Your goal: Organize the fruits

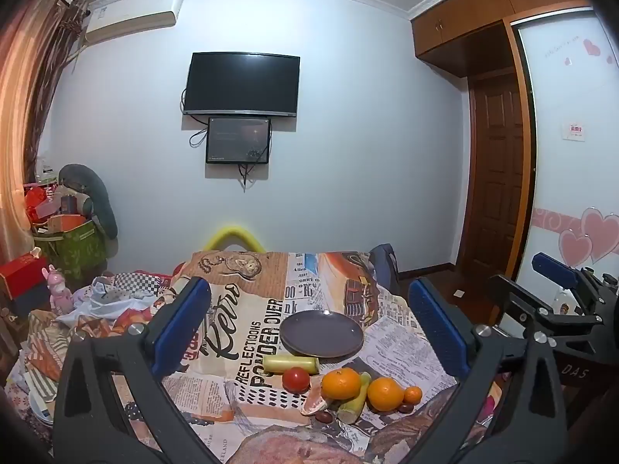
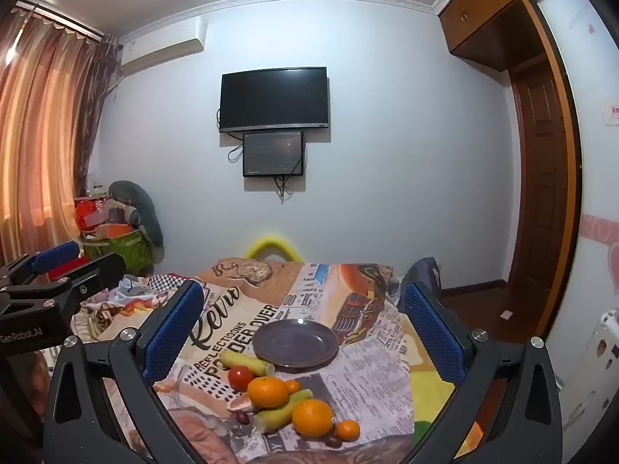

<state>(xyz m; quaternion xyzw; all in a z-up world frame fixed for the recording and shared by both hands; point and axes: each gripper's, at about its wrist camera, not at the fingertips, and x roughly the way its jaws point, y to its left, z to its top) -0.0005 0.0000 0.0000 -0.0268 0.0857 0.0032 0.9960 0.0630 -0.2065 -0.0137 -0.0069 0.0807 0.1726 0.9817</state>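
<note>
A pale wall (image 1: 348, 135) is being faced straight ahead of the claw, with a dark television (image 1: 241, 84) and a smaller screen (image 1: 238, 140) being carried on it. Up and left of the claw an air conditioner (image 1: 133, 13) and orange curtains (image 1: 23, 108) are being shown; to its right, a brown wooden door (image 1: 499, 178) and overhead cabinets (image 1: 464, 19) are being seen.

Empty plate (image 1: 322, 334) behind fruit cluster (image 1: 350, 386) (left gripper (image 1: 309, 324) wide, empty).

At the centre of your frame sits a dark purple-grey plate (image 1: 322, 334) on a newspaper-print cloth (image 1: 247, 332) in cream, black and orange. Below it you see bright orange oranges (image 1: 341, 382), a red tomato (image 1: 296, 379) and pale yellow-green stalks (image 1: 290, 363).
</note>
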